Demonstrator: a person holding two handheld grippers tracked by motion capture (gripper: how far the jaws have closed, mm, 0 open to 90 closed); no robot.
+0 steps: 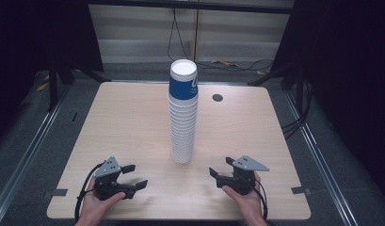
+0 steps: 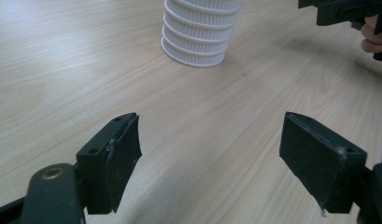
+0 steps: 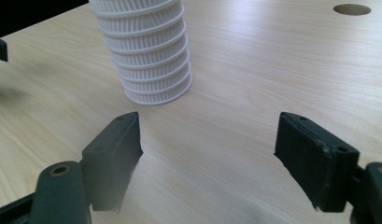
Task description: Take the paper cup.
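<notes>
The cup stack [image 1: 183, 113] is cut off at the top in both gripper views. The left gripper [image 1: 135, 175] and right gripper [image 1: 219, 169] are spread wide, nothing held.

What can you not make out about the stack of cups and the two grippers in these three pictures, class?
- Stack of cups: its upper part is cut off by the top edge in the left gripper view and the right gripper view.
- Number of cups: the rims are too small to count in the high view.
- Print on the blue top cup: too small to read.
- Inside of the top cup: too small to tell if anything is in it.
</notes>
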